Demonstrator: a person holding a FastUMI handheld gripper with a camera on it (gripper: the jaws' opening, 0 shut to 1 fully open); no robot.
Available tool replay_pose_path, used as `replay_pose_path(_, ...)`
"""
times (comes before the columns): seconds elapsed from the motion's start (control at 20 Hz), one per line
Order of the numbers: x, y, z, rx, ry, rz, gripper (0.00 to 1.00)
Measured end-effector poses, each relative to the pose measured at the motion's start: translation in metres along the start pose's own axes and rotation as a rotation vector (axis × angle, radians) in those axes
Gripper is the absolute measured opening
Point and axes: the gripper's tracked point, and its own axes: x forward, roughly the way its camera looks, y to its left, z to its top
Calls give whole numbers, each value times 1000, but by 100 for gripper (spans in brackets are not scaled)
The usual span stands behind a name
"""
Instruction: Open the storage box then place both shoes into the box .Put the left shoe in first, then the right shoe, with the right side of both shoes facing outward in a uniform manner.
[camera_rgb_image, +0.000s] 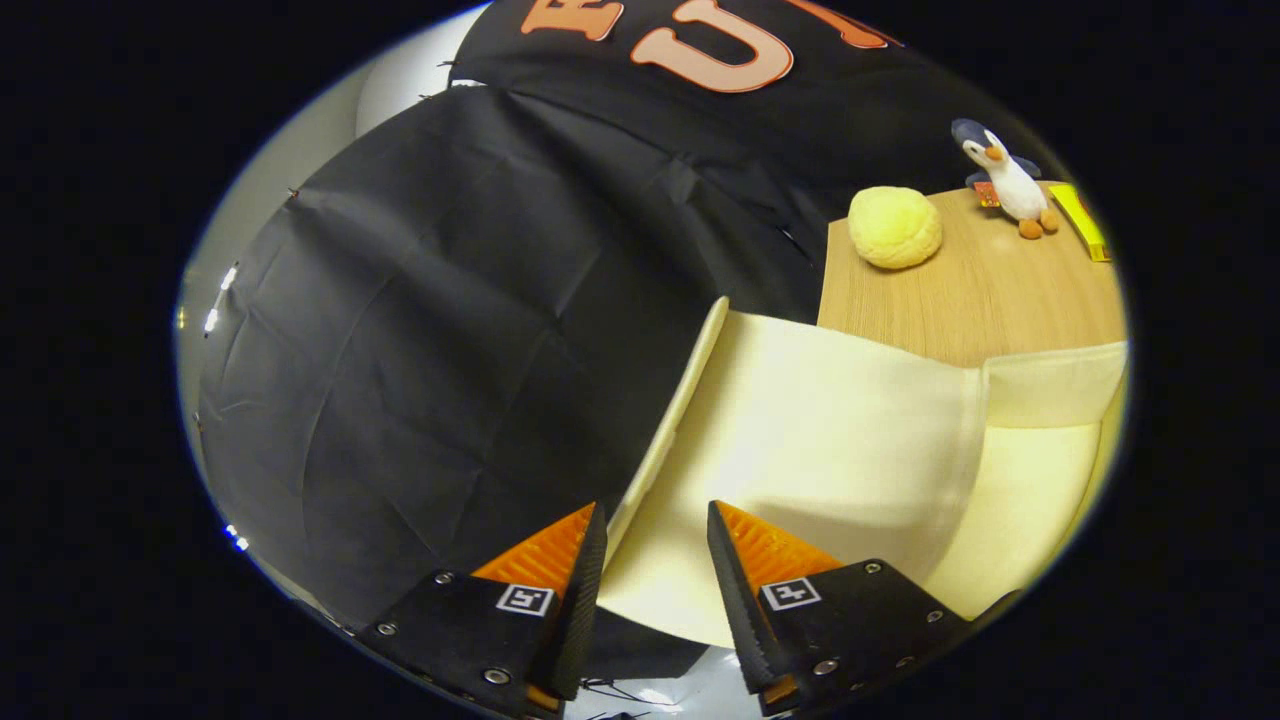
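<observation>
Tool (655, 560) fingers apart astride the raised cream fabric lid (668, 420) of the cream storage box (1050, 385), beside it a wooden desk (990, 290).

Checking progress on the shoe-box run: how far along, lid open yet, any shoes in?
Done: nothing that can be confirmed. In hand: the gripper is open, its fingers straddling the edge of the cream lid of the storage box, which stands tilted; whether they press it is unclear. Left: finish opening, then left shoe, then right shoe, right sides outward.
</observation>
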Motion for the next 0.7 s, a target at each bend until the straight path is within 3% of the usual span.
replay_pose_path(0.2,-20,-20,-3,-62,-2,-56,73)
replay_pose_path(0.45,-90,-98,7,-182,-71,-209,89)
replay_pose_path(0.7,-189,-215,22,-318,-178,-499,92)
